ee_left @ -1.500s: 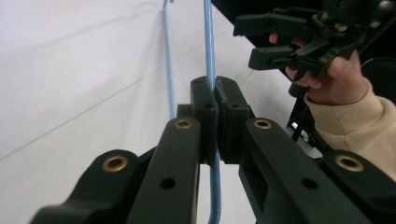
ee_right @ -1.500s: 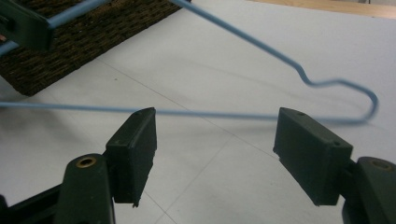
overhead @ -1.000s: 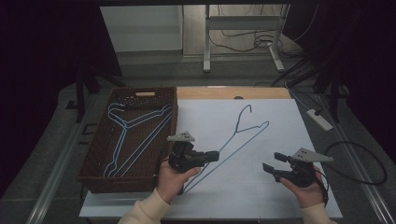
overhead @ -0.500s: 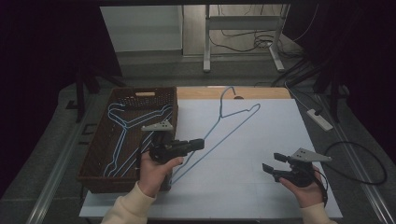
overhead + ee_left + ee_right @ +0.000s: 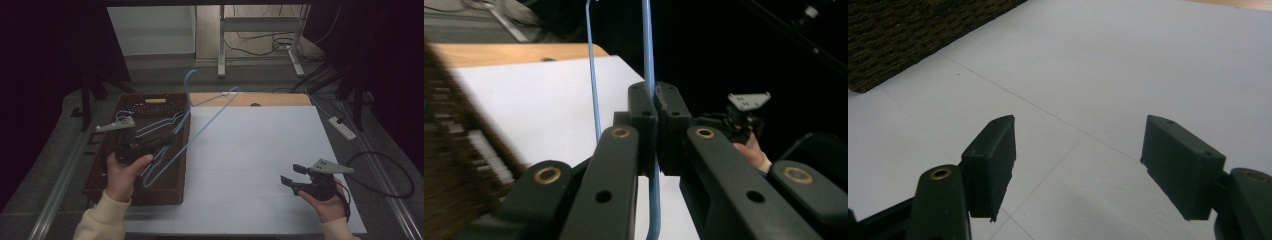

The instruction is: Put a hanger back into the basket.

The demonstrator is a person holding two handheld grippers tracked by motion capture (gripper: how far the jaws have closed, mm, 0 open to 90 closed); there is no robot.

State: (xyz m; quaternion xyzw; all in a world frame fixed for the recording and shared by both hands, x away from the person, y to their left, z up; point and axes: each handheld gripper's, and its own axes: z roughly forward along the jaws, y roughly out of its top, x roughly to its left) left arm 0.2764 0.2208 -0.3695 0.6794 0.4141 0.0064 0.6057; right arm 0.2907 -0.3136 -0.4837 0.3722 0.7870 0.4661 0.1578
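Where jaws clamp, blue hanger (image 5: 648, 75) wire, close in left gripper (image 5: 654, 117) view

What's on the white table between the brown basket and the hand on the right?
Nothing. In the high view, the white table is bare between the brown basket and the right gripper. The blue hanger hangs higher, near the basket.
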